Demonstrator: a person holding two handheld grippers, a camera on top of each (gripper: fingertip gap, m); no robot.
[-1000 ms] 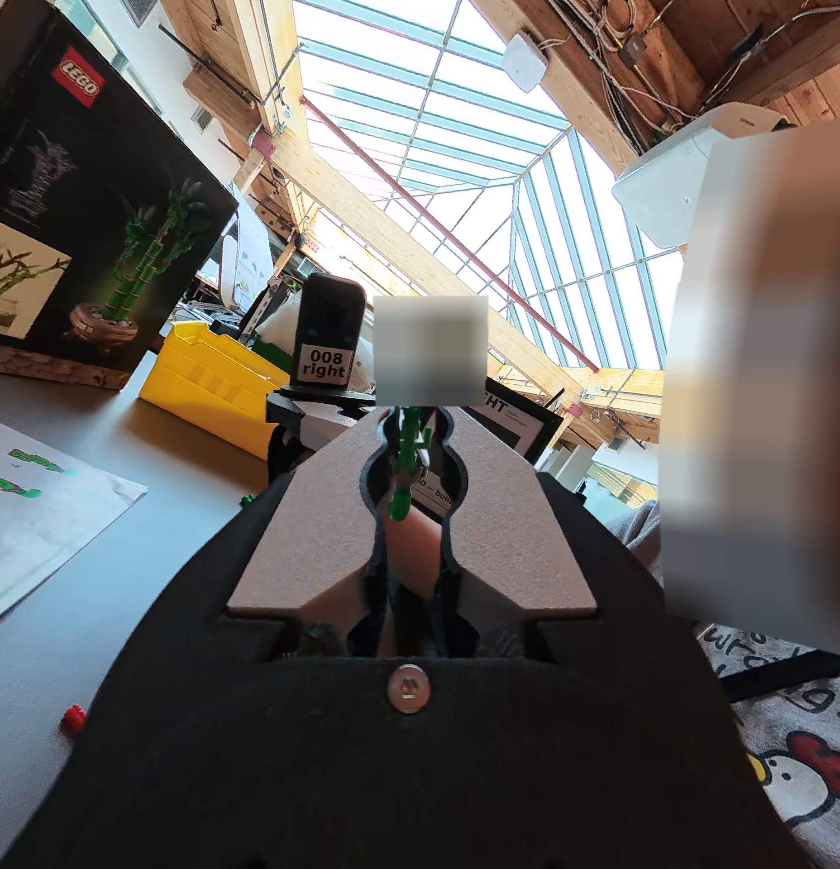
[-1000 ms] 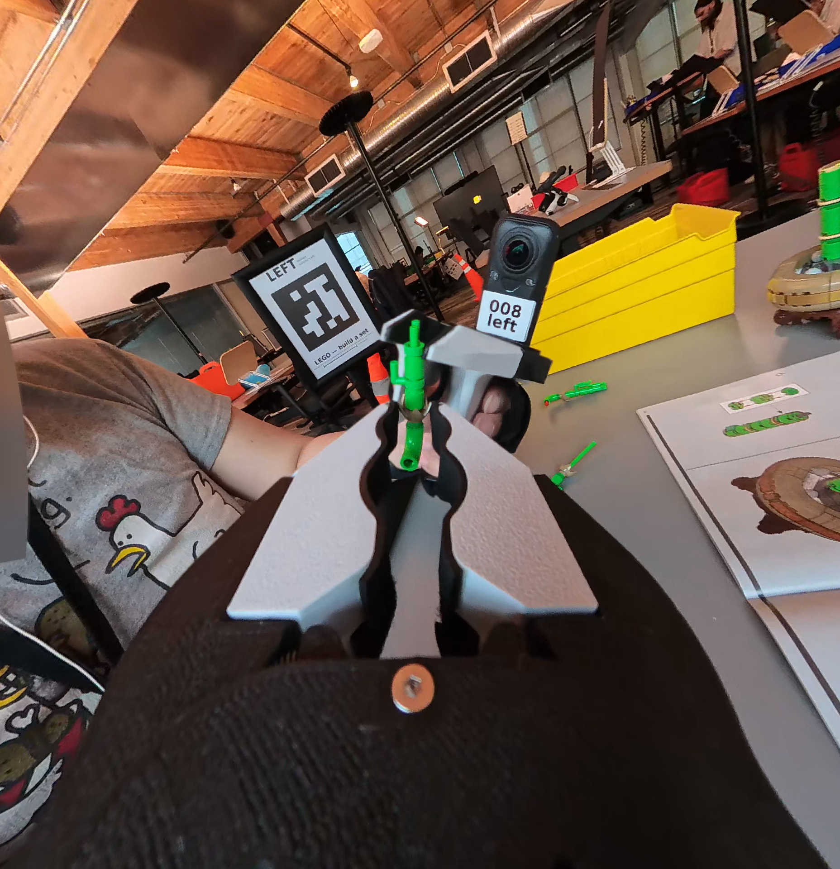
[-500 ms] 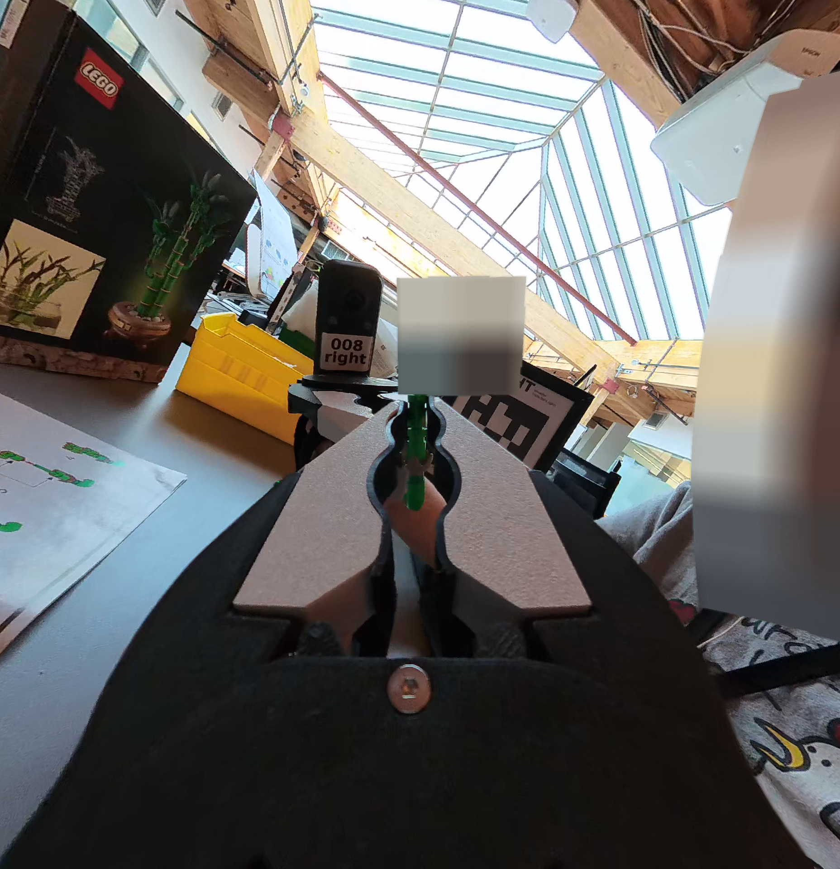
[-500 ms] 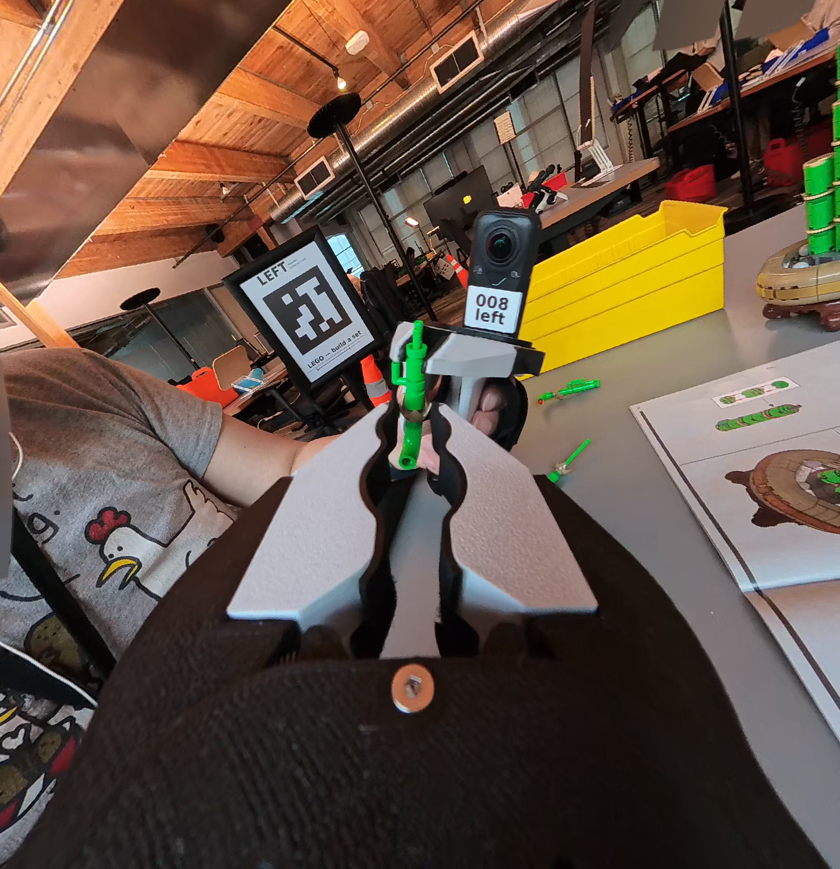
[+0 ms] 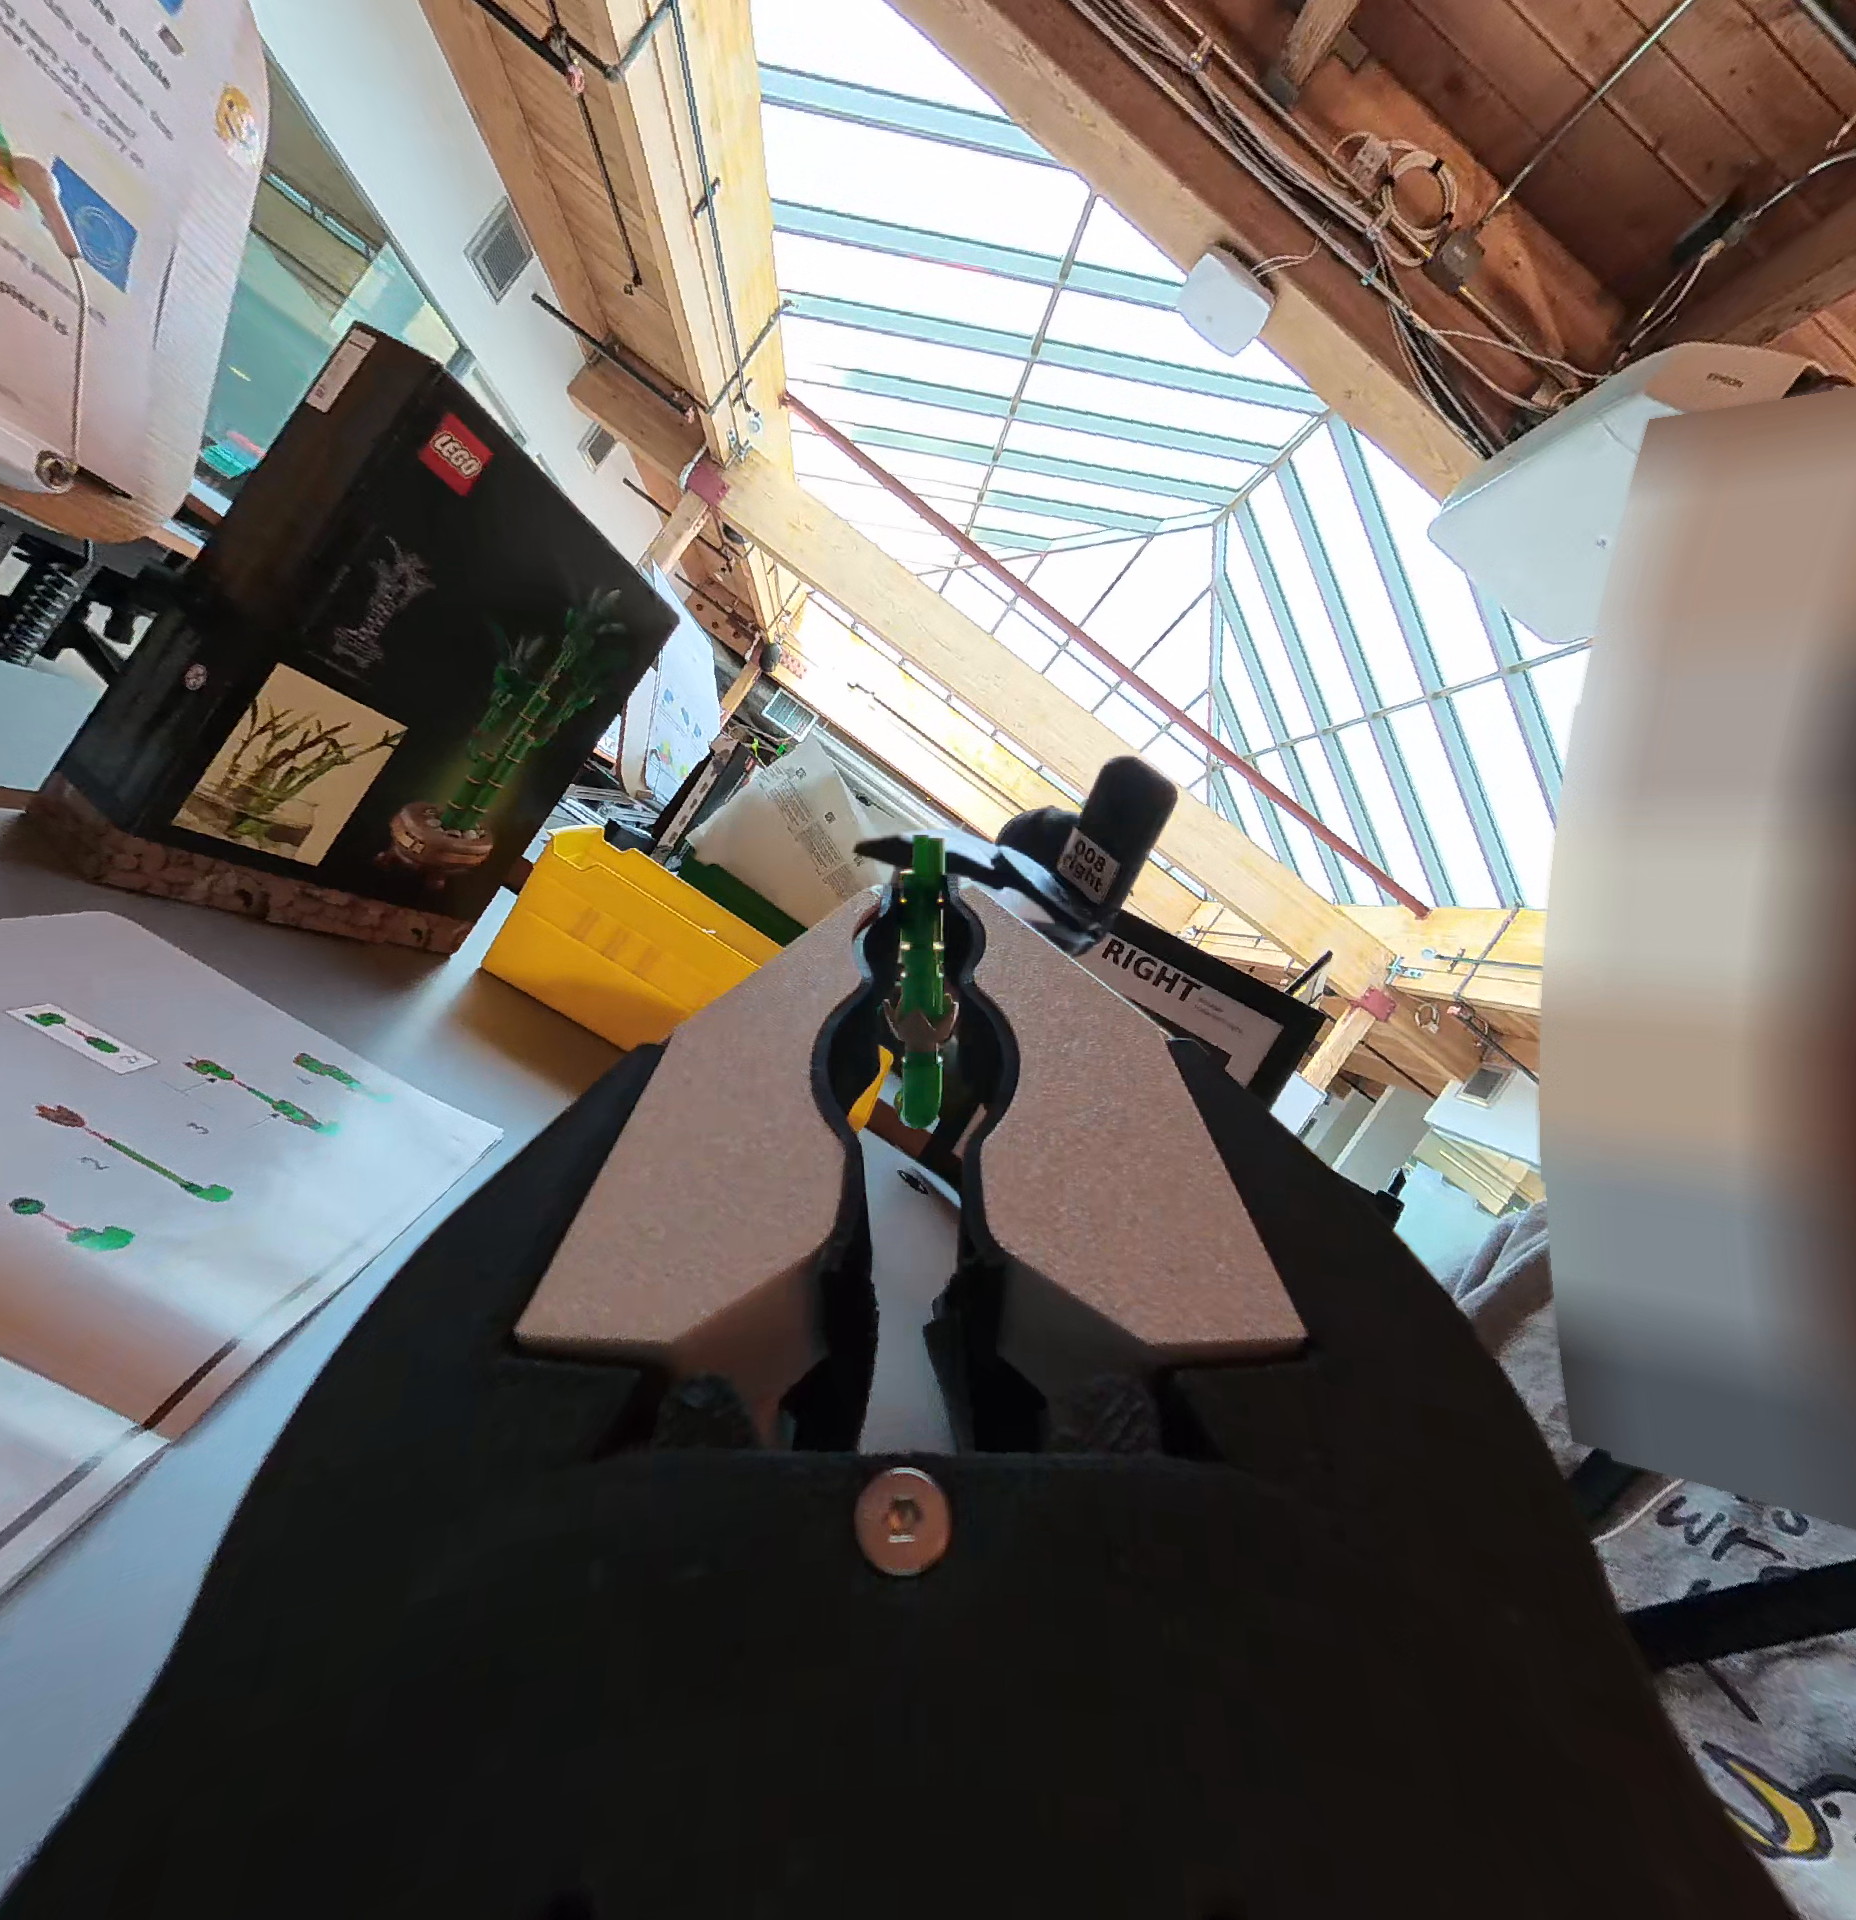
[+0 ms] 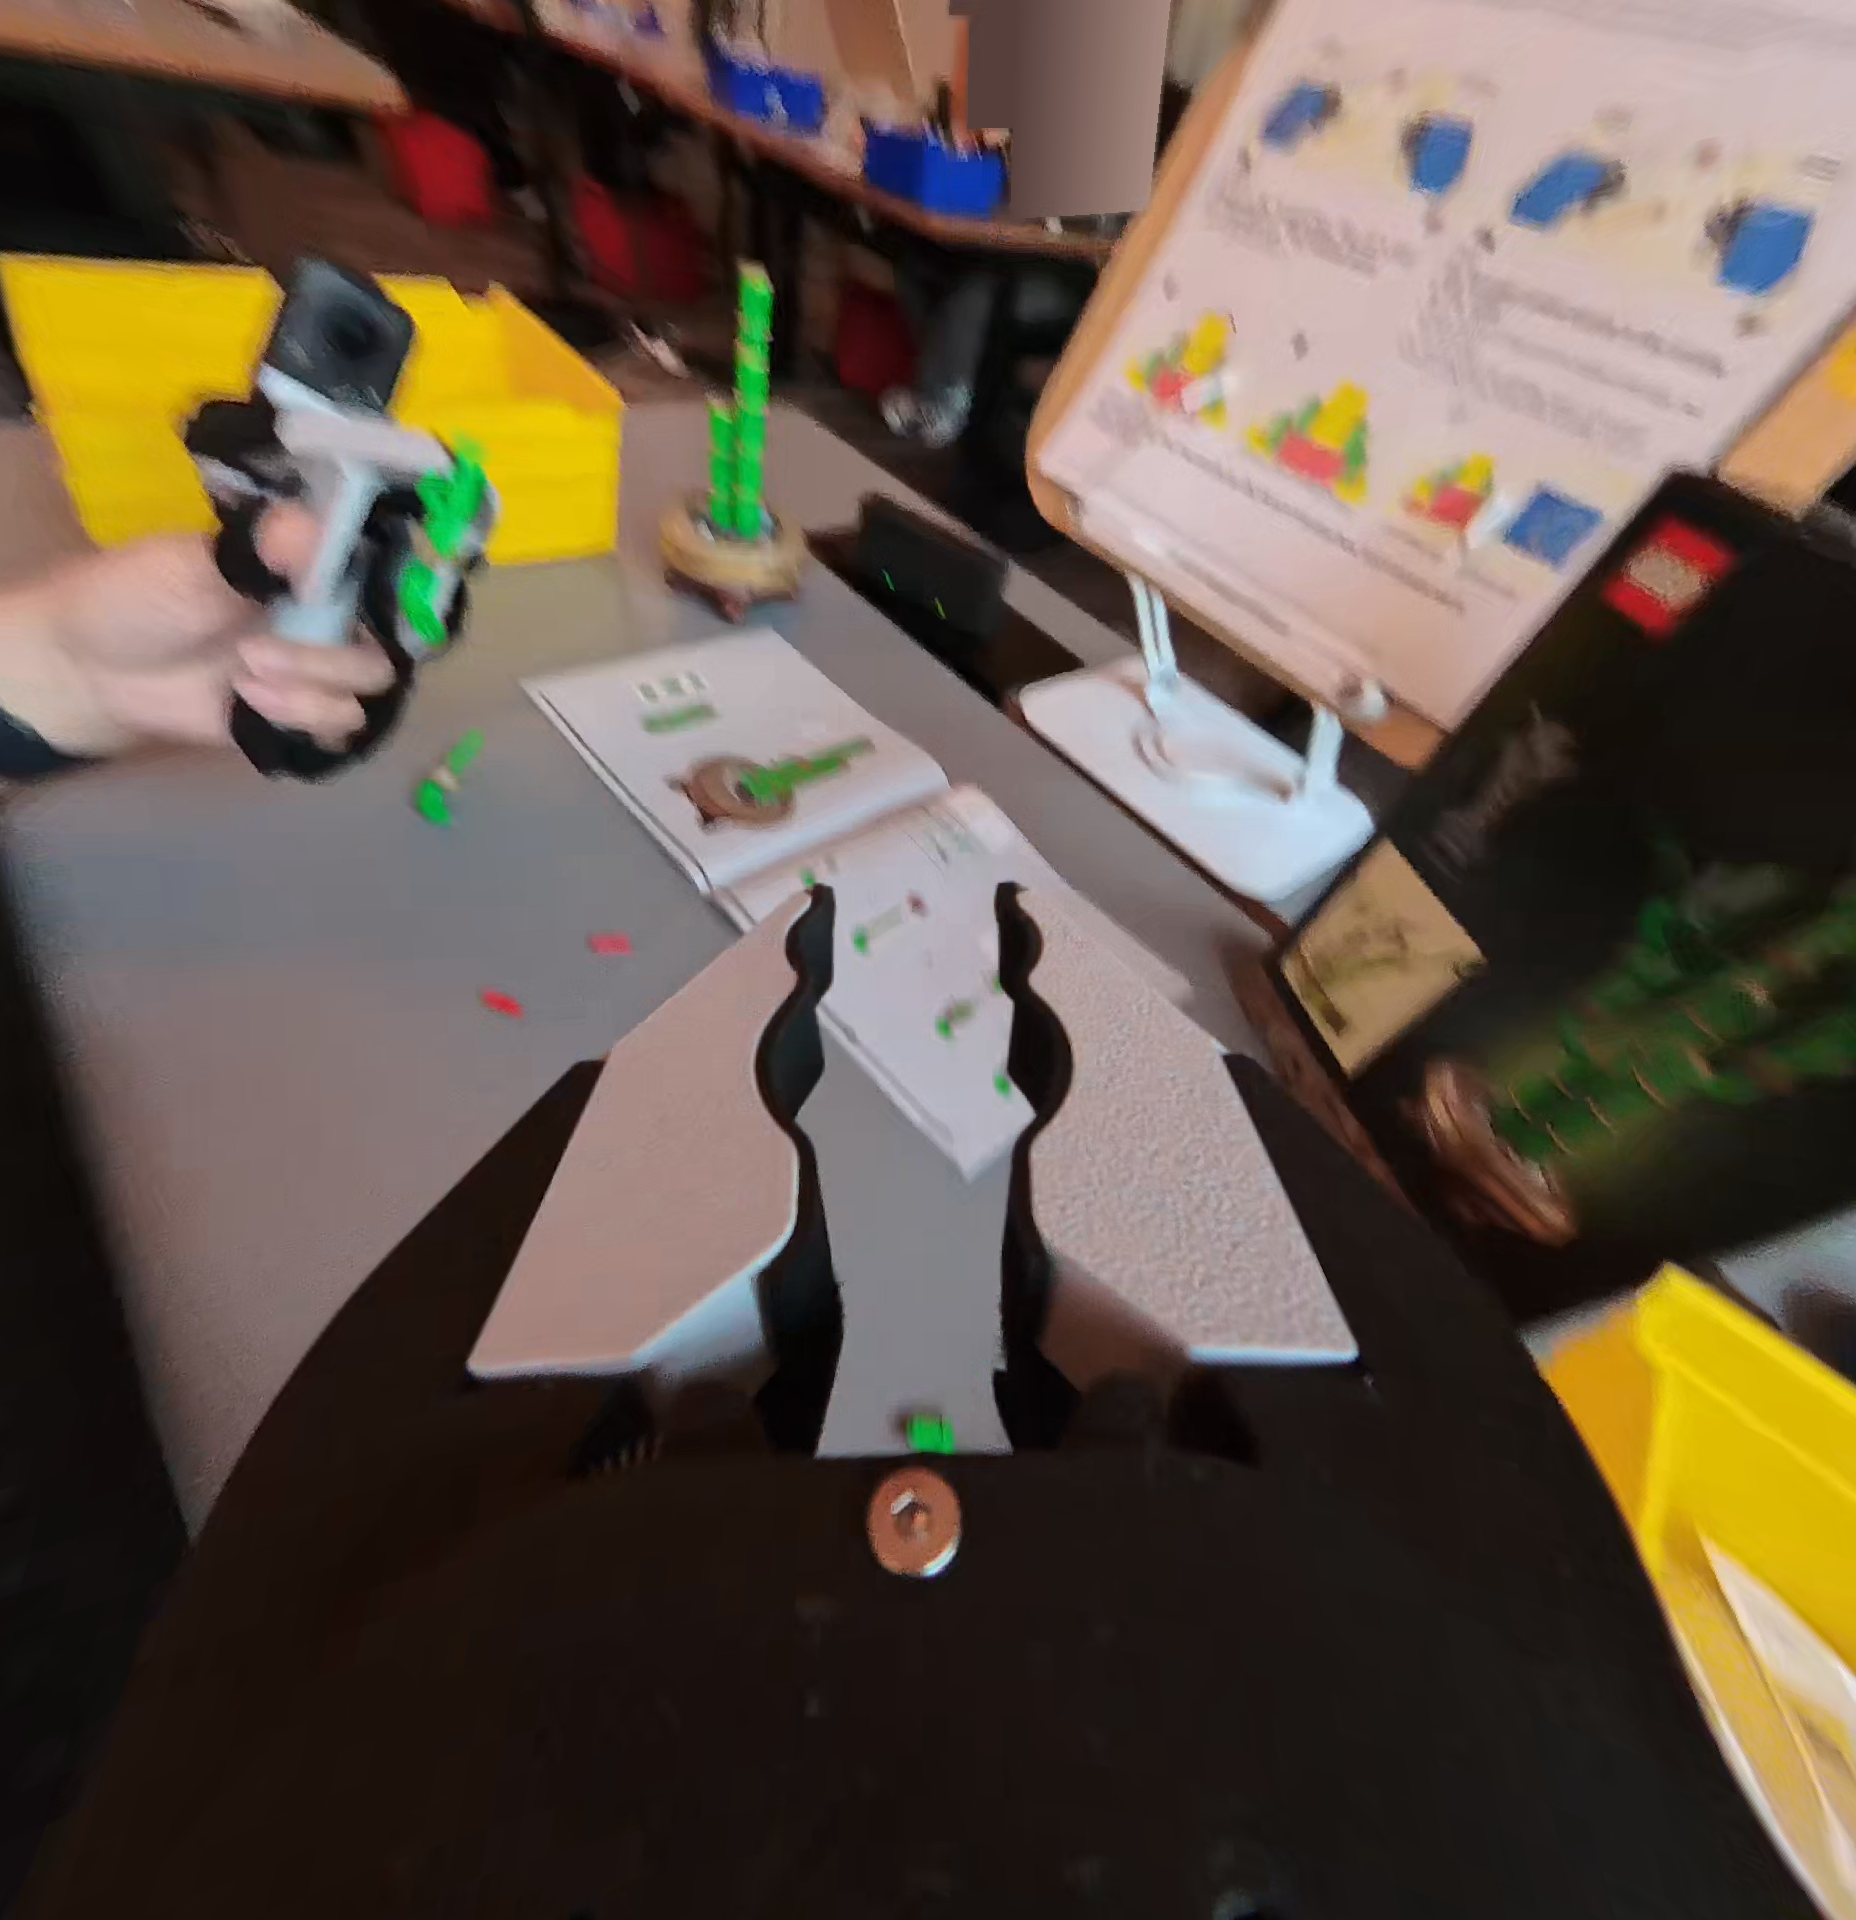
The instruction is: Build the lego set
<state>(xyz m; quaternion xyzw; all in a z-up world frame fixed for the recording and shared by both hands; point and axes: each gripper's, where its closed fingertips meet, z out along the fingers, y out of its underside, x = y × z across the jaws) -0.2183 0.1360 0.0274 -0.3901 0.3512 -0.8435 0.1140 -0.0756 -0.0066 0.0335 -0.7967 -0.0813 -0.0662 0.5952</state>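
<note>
Left claw raised, clamped on green stem.

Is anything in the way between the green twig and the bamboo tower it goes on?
Nothing visible blocks it. The left gripper holds the green twig in the air; only bare grey table lies between it and the bamboo tower, though this view is blurred.

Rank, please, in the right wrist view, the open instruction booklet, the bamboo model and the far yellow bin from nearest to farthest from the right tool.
1. Instruction booklet: just ahead of the right tool, partly under its tips.
2. Bamboo model: beyond the booklet, centre.
3. Yellow bin: back left, slightly past the model.
</note>
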